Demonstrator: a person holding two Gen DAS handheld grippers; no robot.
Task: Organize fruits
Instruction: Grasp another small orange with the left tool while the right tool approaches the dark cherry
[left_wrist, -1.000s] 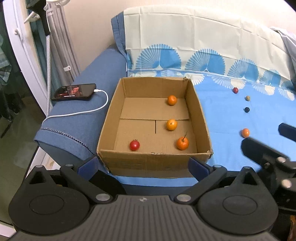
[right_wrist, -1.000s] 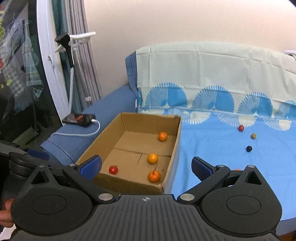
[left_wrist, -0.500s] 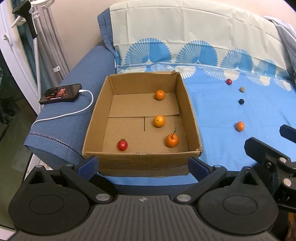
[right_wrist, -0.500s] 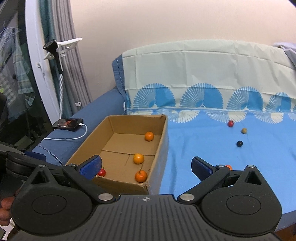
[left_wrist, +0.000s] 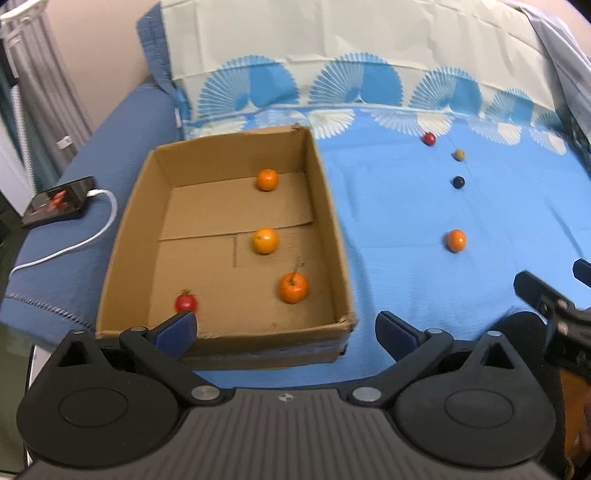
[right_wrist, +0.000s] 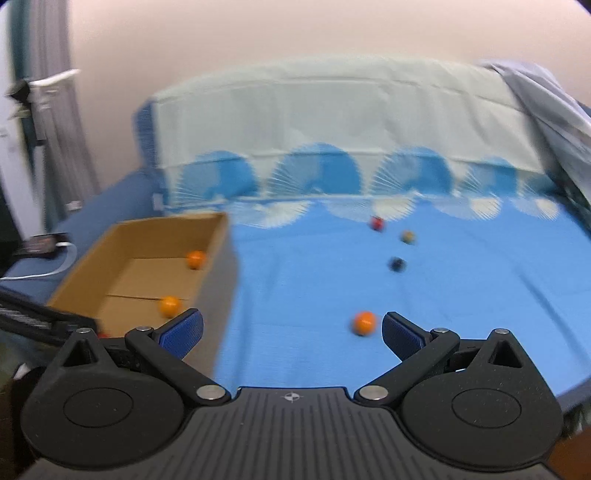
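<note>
- Your left gripper (left_wrist: 286, 326) is spread wide and holds nothing, at the near edge of the cardboard box (left_wrist: 334, 236).
- The box contains three orange fruits and one red fruit (left_wrist: 186, 302).
- Your right gripper (right_wrist: 291, 332) is spread wide and empty, near the loose orange fruit (right_wrist: 364, 322) on the blue bedsheet (right_wrist: 295, 280).

Black claw (right_wrist: 291, 330), blue pads (right_wrist: 183, 332)

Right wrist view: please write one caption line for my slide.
Open right tongs near an orange fruit on the blue sheet, three smaller fruits beyond, cardboard box at left.
</note>
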